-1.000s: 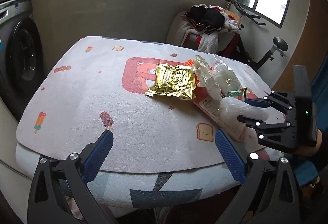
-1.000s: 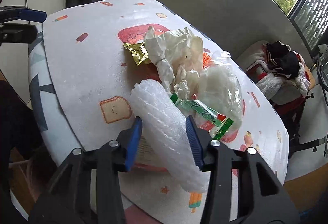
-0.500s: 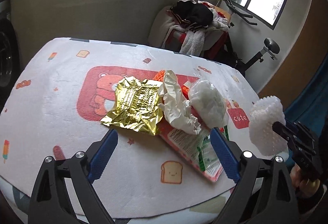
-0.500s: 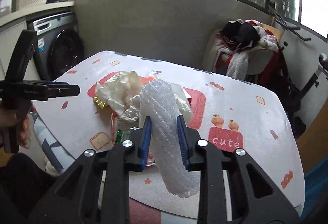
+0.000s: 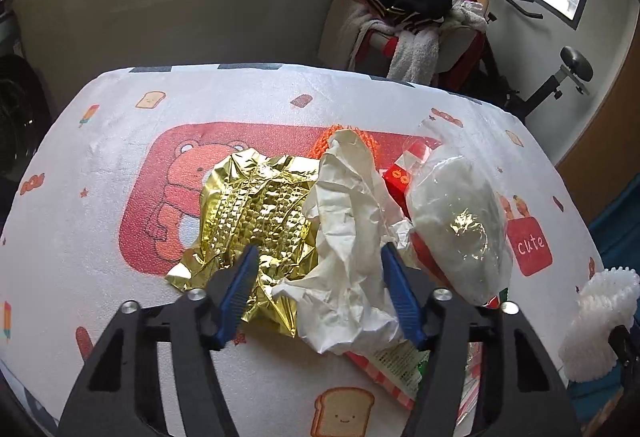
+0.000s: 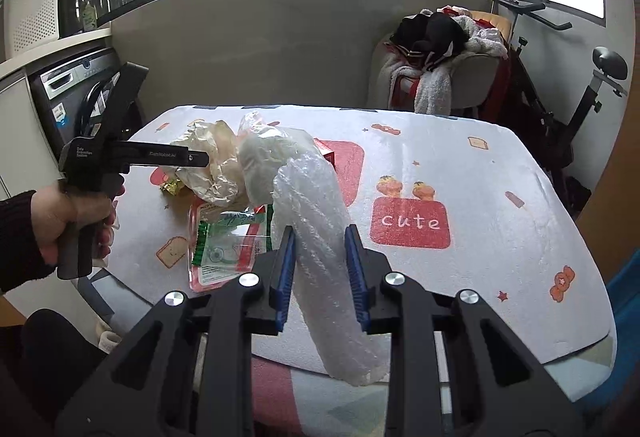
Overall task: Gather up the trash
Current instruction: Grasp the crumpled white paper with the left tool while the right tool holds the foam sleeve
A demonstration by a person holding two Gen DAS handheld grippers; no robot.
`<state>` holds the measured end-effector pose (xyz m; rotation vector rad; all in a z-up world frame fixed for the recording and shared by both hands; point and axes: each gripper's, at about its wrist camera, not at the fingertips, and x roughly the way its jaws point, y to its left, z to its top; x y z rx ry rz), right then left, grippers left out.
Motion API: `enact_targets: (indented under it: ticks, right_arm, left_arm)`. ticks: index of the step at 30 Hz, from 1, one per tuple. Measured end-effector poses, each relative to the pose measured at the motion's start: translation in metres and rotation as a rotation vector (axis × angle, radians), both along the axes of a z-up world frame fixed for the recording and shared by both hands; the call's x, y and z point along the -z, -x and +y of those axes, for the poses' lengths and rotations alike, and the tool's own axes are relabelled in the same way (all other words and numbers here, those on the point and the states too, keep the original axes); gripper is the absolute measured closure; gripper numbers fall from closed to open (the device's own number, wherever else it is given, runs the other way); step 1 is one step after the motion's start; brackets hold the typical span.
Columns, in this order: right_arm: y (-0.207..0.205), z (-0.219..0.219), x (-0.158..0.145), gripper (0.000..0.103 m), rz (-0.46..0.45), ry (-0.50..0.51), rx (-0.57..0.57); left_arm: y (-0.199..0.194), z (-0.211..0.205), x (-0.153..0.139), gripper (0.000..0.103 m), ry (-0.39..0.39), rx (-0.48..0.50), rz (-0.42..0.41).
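The right gripper has its jaws clamped on a roll of bubble wrap, which sticks up and forward between the blue pads and hangs below them, lifted clear of the table. The same roll shows at the right edge of the left wrist view as a white ridged lump held off the table's side.

The left gripper has its jaws spread apart, hovering low over the pile of trash. Between the pads lies a crumpled white paper wrapper, with a sheet of gold foil just under and beside the left pad. To the right of the wrapper sits a clear plastic bag stuffed with something pale, resting on a red and white flat packet with green print. A bit of orange netting peeks from behind the wrapper.

The step in hand looks like gathering: one piece is already held in the right, and the left is lining up on the next. I judge the next move calls for the left jaws to drop around the paper wrapper and close. The wrapper is light and springy, so a shallow pinch may slip; the foil touching it may come along. No bin is in view.
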<state>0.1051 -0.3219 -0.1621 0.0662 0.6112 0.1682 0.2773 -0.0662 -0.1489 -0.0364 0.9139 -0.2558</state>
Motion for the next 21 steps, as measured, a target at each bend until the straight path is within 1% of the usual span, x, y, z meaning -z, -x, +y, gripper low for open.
enact_targets:
  ticks: [1, 4, 13, 15, 18, 21]
  right_arm:
    - [0.0, -0.001, 0.0, 0.075, -0.002, -0.008, 0.004]
    - [0.003, 0.0, -0.004, 0.075, -0.018, -0.016, 0.006]
    - [0.018, 0.018, -0.024, 0.075, -0.053, -0.012, -0.011]
    - [0.023, 0.023, -0.029, 0.075, -0.059, -0.011, -0.018]
    - [0.031, 0.031, -0.036, 0.075, -0.069, -0.003, -0.03]
    - [0.037, 0.038, -0.039, 0.075, -0.072, 0.009, -0.04]
  left_arm:
    - [0.002, 0.003, -0.001, 0.062, -0.001, 0.001, 0.0]
    - [0.012, 0.011, -0.01, 0.067, -0.001, 0.013, -0.025]
    - [0.054, 0.032, -0.057, 0.068, -0.025, 0.075, -0.129]
    - [0.068, 0.036, -0.065, 0.07, -0.022, 0.09, -0.143]
    - [0.092, 0.042, -0.073, 0.072, -0.019, 0.116, -0.159]
    - [0.112, 0.046, -0.074, 0.078, -0.03, 0.154, -0.163]
